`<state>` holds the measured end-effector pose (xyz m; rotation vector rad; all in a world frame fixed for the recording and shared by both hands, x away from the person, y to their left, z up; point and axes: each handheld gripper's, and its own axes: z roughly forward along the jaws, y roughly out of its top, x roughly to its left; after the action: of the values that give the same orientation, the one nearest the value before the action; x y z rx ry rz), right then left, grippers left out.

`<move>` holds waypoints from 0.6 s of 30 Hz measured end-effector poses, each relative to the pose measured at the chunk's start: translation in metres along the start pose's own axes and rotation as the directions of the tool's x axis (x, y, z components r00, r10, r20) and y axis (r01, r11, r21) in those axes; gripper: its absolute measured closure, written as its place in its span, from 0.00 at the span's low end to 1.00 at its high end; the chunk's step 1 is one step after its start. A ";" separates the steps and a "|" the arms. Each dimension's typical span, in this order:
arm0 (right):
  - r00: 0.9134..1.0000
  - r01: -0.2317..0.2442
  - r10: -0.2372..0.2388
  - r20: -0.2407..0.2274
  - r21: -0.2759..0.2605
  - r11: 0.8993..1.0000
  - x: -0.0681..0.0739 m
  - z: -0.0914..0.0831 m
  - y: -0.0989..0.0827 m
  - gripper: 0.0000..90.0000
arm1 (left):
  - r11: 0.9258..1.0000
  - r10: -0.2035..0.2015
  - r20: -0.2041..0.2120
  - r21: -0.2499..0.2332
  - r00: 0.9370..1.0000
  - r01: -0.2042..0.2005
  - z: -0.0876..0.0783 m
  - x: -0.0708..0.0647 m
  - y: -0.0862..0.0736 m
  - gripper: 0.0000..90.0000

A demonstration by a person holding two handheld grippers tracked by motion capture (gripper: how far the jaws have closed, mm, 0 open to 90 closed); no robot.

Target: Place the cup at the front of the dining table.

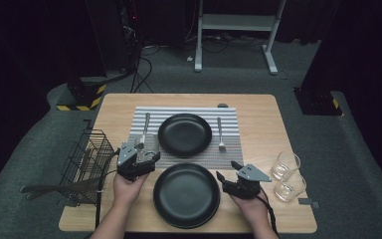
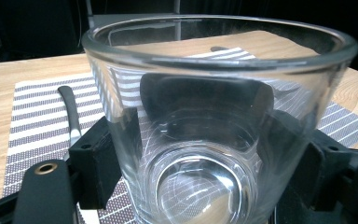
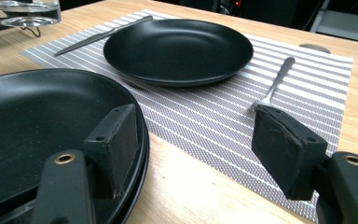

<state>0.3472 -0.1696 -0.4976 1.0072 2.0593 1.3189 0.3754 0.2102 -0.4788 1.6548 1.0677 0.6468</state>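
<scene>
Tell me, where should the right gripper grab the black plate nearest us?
Probably by its right rim, from the right. The near plate lies flat, with only its thin upturned edge to pinch, and the open right gripper sits right there.

Dark, dimly lit room, grey carpet floor (image 1: 40, 149). Beyond wooden table (image 1: 258, 104), white metal stand (image 1: 236, 22), trailing black cables (image 1: 144, 69), yellow-and-black striped bases (image 1: 82, 97) near black side panels.

Dark lab: hazard-striped stand bases (image 1: 82, 97), cables (image 1: 142, 74)
</scene>
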 end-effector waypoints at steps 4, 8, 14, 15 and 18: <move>1.000 0.013 -0.013 0.024 0.004 1.000 0.001 0.000 -0.005 0.35 | 1.000 -0.011 0.004 0.014 1.000 0.011 0.004 0.002 -0.002 0.25; 1.000 -0.012 0.012 0.017 0.000 1.000 0.000 -0.002 -0.009 0.35 | 0.999 -0.026 0.005 0.032 1.000 0.026 0.008 0.003 -0.004 0.25; 0.999 -0.029 0.029 0.016 0.003 1.000 -0.002 -0.004 -0.014 0.35 | 0.998 -0.027 -0.013 0.052 1.000 0.027 0.014 0.004 -0.008 0.25; 0.999 -0.034 0.034 0.015 0.002 0.999 -0.003 -0.004 -0.014 0.35 | 0.997 -0.025 -0.012 0.068 1.000 0.026 0.014 0.005 -0.008 0.25; 0.999 -0.037 0.037 0.008 -0.004 0.999 -0.002 -0.005 -0.014 0.35 | 0.996 -0.028 -0.023 0.082 0.999 0.030 0.017 0.008 -0.009 0.25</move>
<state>0.3407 -0.1774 -0.5082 1.0516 2.0403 1.3342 0.3899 0.2104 -0.4941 1.7033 1.1460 0.6101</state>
